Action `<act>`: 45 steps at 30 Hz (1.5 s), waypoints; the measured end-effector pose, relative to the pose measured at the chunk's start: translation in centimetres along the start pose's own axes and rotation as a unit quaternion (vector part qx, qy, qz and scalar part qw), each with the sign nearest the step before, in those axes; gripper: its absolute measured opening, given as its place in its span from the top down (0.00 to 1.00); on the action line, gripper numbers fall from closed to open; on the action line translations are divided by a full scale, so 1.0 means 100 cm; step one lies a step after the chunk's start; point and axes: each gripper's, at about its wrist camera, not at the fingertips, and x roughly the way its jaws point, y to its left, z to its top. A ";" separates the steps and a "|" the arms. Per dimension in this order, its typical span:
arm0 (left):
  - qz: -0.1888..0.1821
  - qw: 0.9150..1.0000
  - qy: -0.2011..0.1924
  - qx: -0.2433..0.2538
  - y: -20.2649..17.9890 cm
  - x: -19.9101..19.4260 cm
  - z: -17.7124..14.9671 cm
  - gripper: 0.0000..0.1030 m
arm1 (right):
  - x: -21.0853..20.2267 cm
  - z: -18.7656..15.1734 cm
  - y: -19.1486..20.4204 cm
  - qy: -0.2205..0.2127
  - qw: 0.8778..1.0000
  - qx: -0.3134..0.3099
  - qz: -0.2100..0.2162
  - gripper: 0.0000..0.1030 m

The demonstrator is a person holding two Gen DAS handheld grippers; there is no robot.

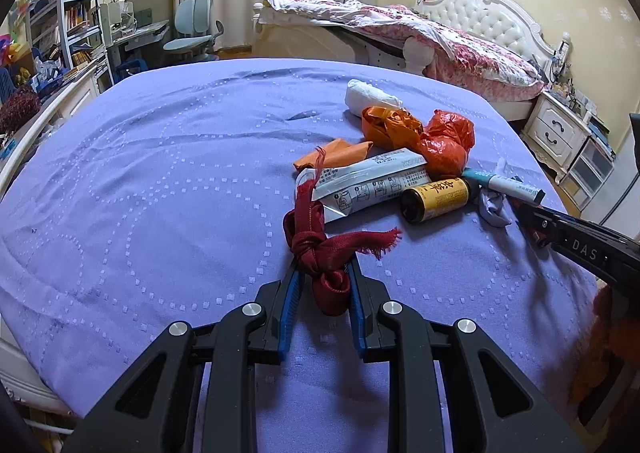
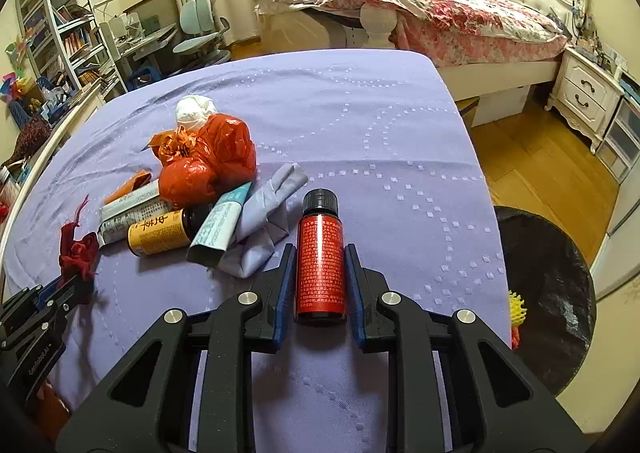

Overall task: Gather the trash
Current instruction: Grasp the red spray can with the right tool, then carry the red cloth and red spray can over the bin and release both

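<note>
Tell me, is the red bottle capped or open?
Capped: the red bottle wears a black screw cap on its far end.

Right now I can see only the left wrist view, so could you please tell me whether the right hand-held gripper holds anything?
Observer: The right hand-held gripper is shut on a red bottle with a black cap.
Operator: Thank you. Is there a bin nearby?
Observer: Yes, a bin with a black liner stands beside the bed, on the right of the right wrist view.
Operator: Is anything in it?
Observer: A yellow knobbly item shows at its left edge; whether it lies inside, I cannot tell.
</note>
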 end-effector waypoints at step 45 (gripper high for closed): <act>-0.149 0.978 -0.039 0.142 -0.186 -0.023 0.007 0.77 | -0.093 -0.048 -0.132 -0.079 0.987 0.109 -0.081 0.77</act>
